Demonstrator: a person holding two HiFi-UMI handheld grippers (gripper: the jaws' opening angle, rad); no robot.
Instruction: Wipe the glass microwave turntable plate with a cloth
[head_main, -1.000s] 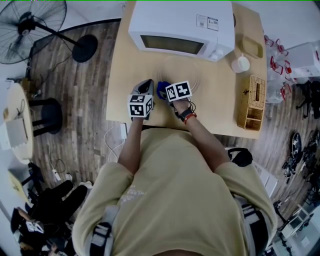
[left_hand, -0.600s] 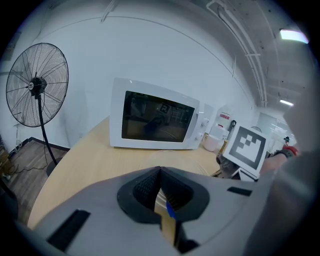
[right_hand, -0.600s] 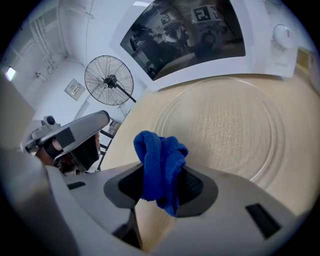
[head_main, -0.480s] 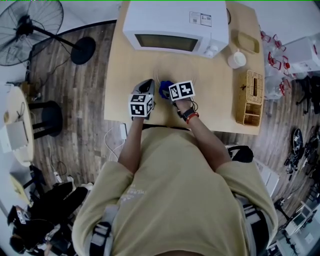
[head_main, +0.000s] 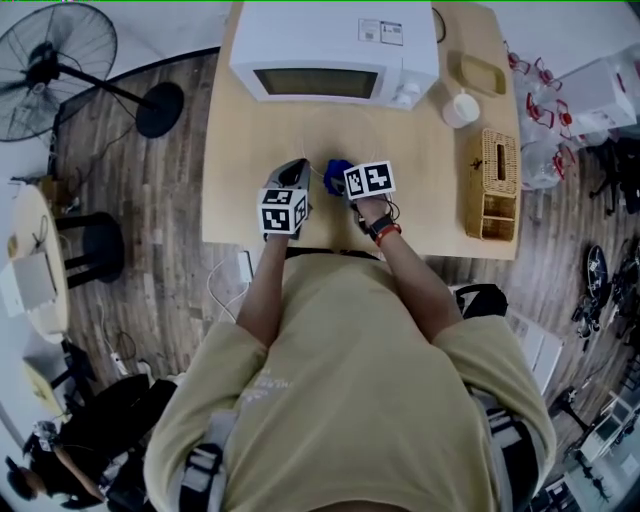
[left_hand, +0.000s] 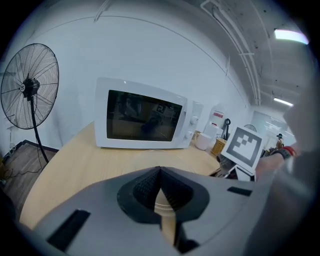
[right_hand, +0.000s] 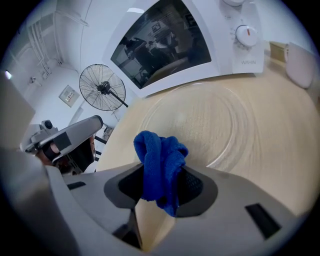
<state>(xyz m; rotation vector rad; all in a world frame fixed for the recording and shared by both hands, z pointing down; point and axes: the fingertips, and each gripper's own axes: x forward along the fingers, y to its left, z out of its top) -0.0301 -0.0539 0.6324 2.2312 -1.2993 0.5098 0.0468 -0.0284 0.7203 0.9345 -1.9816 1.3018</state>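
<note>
Cloth, bunched, juts forward from gripping right fingers; left fingers pressed together.

The cloth is bright blue. The plate is clear glass, and the pale wood grain of the table shows through it. The microwave is white with a dark door window. The left gripper and the right gripper are grey with black ribbed pads, and each bears black-and-white square markers. The basket is woven tan, the cup white, the fan black. The floor is brown planks.
</note>
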